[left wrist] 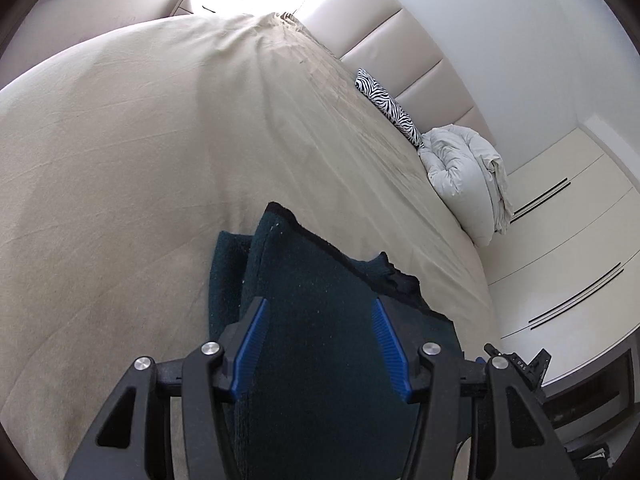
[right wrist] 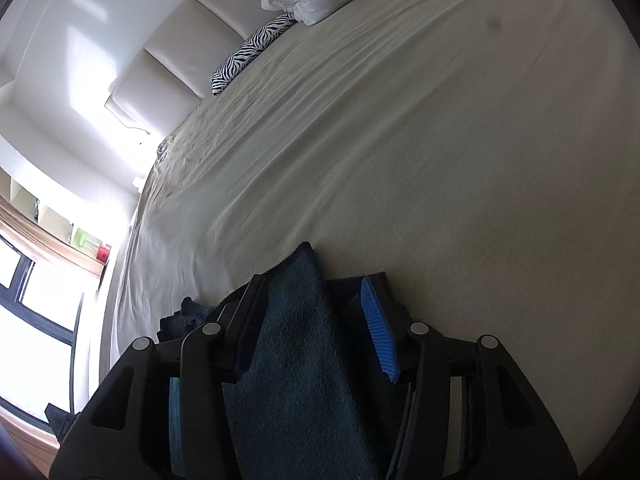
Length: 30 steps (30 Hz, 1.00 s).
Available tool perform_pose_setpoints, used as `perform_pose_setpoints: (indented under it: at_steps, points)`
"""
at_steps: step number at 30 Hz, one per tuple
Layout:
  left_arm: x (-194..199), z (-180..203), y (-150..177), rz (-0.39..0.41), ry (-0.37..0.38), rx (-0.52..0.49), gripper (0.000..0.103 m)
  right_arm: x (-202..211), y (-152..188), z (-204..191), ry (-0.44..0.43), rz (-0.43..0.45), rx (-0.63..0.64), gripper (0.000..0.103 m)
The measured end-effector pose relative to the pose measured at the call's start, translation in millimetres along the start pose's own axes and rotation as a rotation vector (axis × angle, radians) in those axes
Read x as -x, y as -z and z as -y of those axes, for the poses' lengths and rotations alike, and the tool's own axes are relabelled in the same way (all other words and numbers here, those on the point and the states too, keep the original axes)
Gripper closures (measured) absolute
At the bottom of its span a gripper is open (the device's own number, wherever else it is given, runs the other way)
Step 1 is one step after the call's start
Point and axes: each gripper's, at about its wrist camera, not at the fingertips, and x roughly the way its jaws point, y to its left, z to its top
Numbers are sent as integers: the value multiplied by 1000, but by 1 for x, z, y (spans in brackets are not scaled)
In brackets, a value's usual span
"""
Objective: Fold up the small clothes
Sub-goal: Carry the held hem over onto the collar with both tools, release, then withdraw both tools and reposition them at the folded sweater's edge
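A dark teal knitted garment [left wrist: 316, 280] with black trim lies on the beige bed sheet [left wrist: 120, 160], partly folded over itself. My left gripper [left wrist: 318, 308] is open, its blue pads wide apart on either side of the cloth below it. In the right wrist view the same garment [right wrist: 296, 320] rises as a fold between the fingers of my right gripper [right wrist: 312, 284]. The jaws stand wide apart and do not pinch the cloth.
A zebra-print pillow [left wrist: 388, 104] and a bunched white duvet [left wrist: 464, 176] lie by the padded headboard [left wrist: 400, 40]. White drawers [left wrist: 568, 248] stand beside the bed. A window [right wrist: 36, 300] and shelf are left in the right wrist view.
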Motion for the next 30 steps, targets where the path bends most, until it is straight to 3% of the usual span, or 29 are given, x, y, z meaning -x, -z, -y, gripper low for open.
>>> perform_pose_setpoints:
  at_steps: [4, 10, 13, 15, 18, 21, 24, 27, 30]
  points:
    - [11, 6, 32, 4, -33, -64, 47, 25, 28, -25, 6, -10, 133, 55]
    - [7, 4, 61, -3, -149, -176, 47, 45, 111, -60, -8, -92, 393, 55]
    - [3, -9, 68, -27, -252, -186, 47, 35, 138, -38, 22, -159, 337, 59]
    - [5, -24, 72, -43, -228, -148, 48, 37, 140, -24, -12, -134, 307, 60]
    - [15, -28, 77, -28, -233, -158, 48, 50, 137, -8, 5, -110, 253, 60]
    - [22, -28, 81, -16, -233, -143, 48, 65, 131, -13, 59, -71, 252, 57]
    - [29, -22, 83, 0, -235, -156, 48, 77, 136, -24, 17, -54, 280, 57]
    - [34, -12, 86, 10, -236, -190, 48, 86, 144, -34, -8, -59, 321, 57]
    - [35, -1, 88, 16, -245, -222, 48, 72, 150, -19, 35, -126, 280, 57]
